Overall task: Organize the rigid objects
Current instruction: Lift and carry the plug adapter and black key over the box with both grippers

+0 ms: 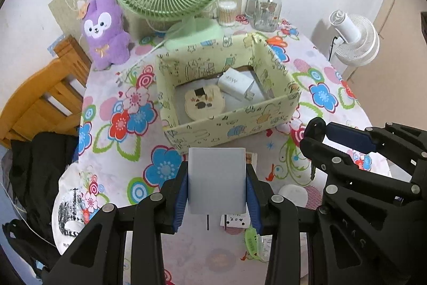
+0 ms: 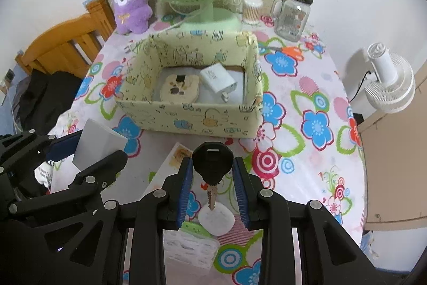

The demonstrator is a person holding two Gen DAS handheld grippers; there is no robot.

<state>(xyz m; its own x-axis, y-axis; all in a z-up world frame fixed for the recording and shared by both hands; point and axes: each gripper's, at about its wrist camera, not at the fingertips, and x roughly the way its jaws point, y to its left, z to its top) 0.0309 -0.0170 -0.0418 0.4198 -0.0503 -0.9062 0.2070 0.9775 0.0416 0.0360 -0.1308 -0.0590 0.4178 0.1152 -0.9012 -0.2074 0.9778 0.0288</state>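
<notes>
Now left fingers point(image 1: 184, 194) clamped on white charger point(image 1: 216, 180), right fingers point(image 2: 186, 186) gripping black key point(image 2: 212, 160).

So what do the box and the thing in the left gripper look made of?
The box looks like cardboard under matte printed paper: thin flat walls, creased corners. The white block in the left gripper looks like smooth hard plastic, likely a charger, given its even sheen.

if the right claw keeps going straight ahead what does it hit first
Probably the near wall of the pale yellow patterned cardboard box, straight ahead of the right claw holding the black-headed key; its height is unclear, so it might clear the rim.
</notes>
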